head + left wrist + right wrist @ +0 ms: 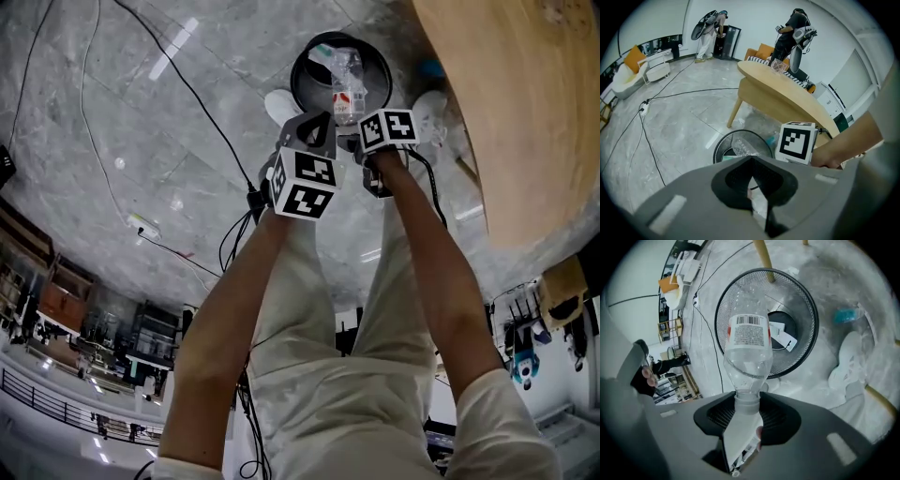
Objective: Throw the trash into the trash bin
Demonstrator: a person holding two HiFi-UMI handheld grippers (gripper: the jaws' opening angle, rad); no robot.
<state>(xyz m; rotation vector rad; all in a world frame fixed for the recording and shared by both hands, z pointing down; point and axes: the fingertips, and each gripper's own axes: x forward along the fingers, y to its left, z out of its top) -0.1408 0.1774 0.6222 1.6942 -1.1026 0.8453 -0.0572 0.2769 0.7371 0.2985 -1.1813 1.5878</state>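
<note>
- A person (328,375) looks steeply down at a grey marble floor (94,141), with both arms stretched forward and a claw in each hand.
- A round black mesh bin (800,294) stands on the floor just beyond the claws, between the person's white shoes (281,105).
- The right claw (747,401) is clamped on the neck of a clear plastic bottle (746,333). Its jaws stand partly apart with the neck pinched between them.
- The bottle points away from the claw, base farthest, and is seen over the bin's open mouth. It has a white label with a barcode and a red band.
- The left claw (751,165) hovers just left of the right one, close to the bin's near rim. Its jaws meet at the tips, and nothing shows between them.
- Each claw carries a cube (797,140) with black-and-white square markers.
- White paper scraps (783,337) lie at the bottom of the bin.
- A small blue object (846,315) lies on the floor to the right of the bin, apart from it.
- A curved wooden table (516,112) fills the right side of the scene, near the bin. One slanted leg (733,110) reaches the floor beyond the bin.
- Black cables (187,89) trail across the floor on the left.
- Two people (792,33) stand far off, beyond the table.
</note>
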